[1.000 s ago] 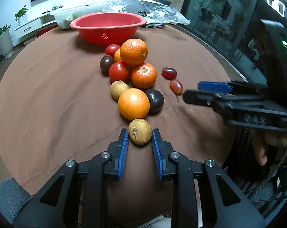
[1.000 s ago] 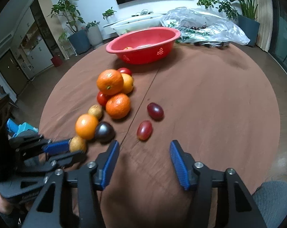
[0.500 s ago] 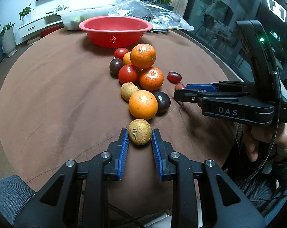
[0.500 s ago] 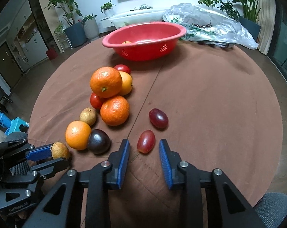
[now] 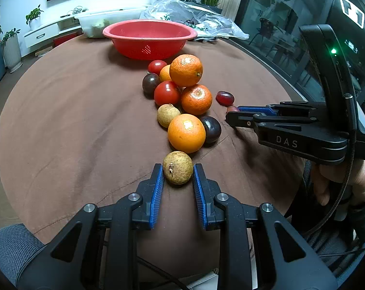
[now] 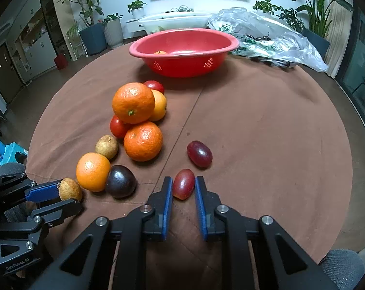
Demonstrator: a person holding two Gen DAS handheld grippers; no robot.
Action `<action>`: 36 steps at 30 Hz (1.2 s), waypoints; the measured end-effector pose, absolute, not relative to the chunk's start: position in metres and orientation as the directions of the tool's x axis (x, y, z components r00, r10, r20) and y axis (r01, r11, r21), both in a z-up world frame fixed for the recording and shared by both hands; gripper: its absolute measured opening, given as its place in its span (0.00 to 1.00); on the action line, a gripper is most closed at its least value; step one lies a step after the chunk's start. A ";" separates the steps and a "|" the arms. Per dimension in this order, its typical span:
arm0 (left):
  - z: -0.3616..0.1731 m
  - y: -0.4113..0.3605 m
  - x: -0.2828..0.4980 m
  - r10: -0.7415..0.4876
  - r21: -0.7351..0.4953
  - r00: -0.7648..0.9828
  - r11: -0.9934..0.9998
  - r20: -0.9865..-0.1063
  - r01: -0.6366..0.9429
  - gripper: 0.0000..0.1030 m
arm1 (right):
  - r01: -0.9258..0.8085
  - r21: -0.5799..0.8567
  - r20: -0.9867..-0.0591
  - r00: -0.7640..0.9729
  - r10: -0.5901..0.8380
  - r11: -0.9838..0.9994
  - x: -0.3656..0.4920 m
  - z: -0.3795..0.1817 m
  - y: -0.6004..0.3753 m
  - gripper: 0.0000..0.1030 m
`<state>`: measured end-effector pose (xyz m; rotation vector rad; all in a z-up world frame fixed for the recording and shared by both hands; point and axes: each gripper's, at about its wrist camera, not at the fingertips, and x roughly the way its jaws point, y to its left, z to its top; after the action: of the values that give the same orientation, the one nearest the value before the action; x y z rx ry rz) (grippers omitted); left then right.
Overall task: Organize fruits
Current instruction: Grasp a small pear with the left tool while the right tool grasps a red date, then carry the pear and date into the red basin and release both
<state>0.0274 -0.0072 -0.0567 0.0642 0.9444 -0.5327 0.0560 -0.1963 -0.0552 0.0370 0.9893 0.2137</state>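
My left gripper (image 5: 178,172) is shut on a tan longan (image 5: 177,167) at the near end of a fruit pile on the brown table; it also shows in the right wrist view (image 6: 70,189). My right gripper (image 6: 183,184) is shut on a red grape tomato (image 6: 183,186), resting on the cloth. A second darker red one (image 6: 199,154) lies just beyond. The pile holds oranges (image 5: 186,133), tomatoes (image 5: 166,92), dark passion fruits (image 5: 210,126) and another longan (image 5: 168,115). A red basket (image 6: 184,50) stands behind, with an orange inside.
A clear plastic bag (image 6: 269,37) of produce and a white tray (image 6: 172,21) sit at the table's far edge. The brown cloth (image 6: 267,133) stretches bare to the right. Chair cushions show at the near corners.
My right gripper moved forward and closed from wide open onto the red grape tomato. My left gripper stayed shut on the longan and barely moved.
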 end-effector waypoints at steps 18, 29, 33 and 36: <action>-0.028 0.013 0.057 -0.405 -0.186 0.509 0.885 -0.760 0.426 0.23 | -0.152 0.308 -0.761 0.553 0.338 0.939 0.054 -0.020 -0.233 0.20; 0.028 0.008 0.144 -0.393 -0.105 0.574 0.877 -0.718 0.469 0.23 | -0.168 0.326 -0.710 0.607 0.358 0.930 0.118 0.033 -0.262 0.20; 0.047 -0.010 0.189 -0.385 -0.053 0.583 0.862 -0.715 0.505 0.23 | -0.218 0.280 -0.705 0.615 0.354 0.935 0.151 0.048 -0.250 0.20; 0.048 -0.028 0.227 -0.375 -0.025 0.559 0.845 -0.740 0.534 0.23 | -0.242 0.268 -0.722 0.590 0.361 0.932 0.181 0.049 -0.240 0.20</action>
<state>0.2265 -0.0277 0.0481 0.2121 0.8172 -0.5403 0.1807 -0.2398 0.0490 0.1472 0.8725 0.3523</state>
